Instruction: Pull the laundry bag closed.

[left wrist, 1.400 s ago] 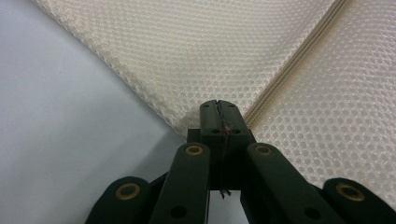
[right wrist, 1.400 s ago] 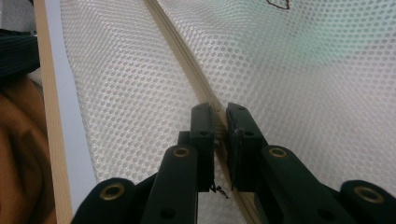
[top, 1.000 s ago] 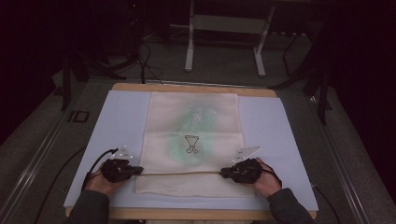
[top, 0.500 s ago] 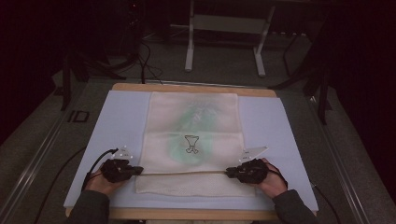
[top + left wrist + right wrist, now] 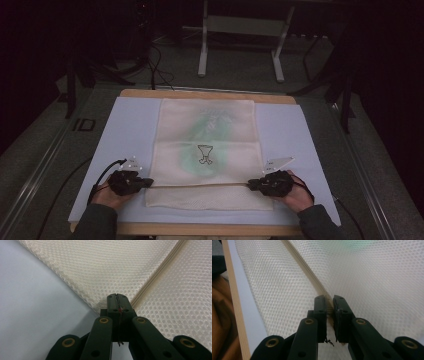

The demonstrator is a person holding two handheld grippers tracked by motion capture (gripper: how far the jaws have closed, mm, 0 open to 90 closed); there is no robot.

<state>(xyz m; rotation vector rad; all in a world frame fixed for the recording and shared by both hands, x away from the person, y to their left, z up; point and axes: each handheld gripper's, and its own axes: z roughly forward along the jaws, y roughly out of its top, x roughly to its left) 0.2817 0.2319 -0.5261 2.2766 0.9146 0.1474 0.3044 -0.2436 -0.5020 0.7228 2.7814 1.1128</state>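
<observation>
A cream mesh bag [image 5: 205,130] lies flat on a pale mat [image 5: 130,125], with something green and a dark print [image 5: 204,154] showing through it. Its zipper [image 5: 200,185] runs straight across near the front. My left gripper [image 5: 149,183] is shut on the bag's left edge, right where the zipper [image 5: 155,275] ends, its jaws pressed together [image 5: 116,295]. On the right side my right gripper [image 5: 253,185] is shut on the zipper [image 5: 304,267], which passes between the nearly closed jaws [image 5: 330,298]. I cannot make out the zipper's pull tab.
The mat lies on a wooden table whose front edge [image 5: 210,229] is close to both hands; that edge [image 5: 234,302] and a brown sleeve [image 5: 219,315] show in the right gripper view. Beyond the table stand dark floor, cables and a metal frame [image 5: 240,30].
My right gripper has slid to the right along the zipper line. The left gripper has stayed where it was on the bag's left edge.
</observation>
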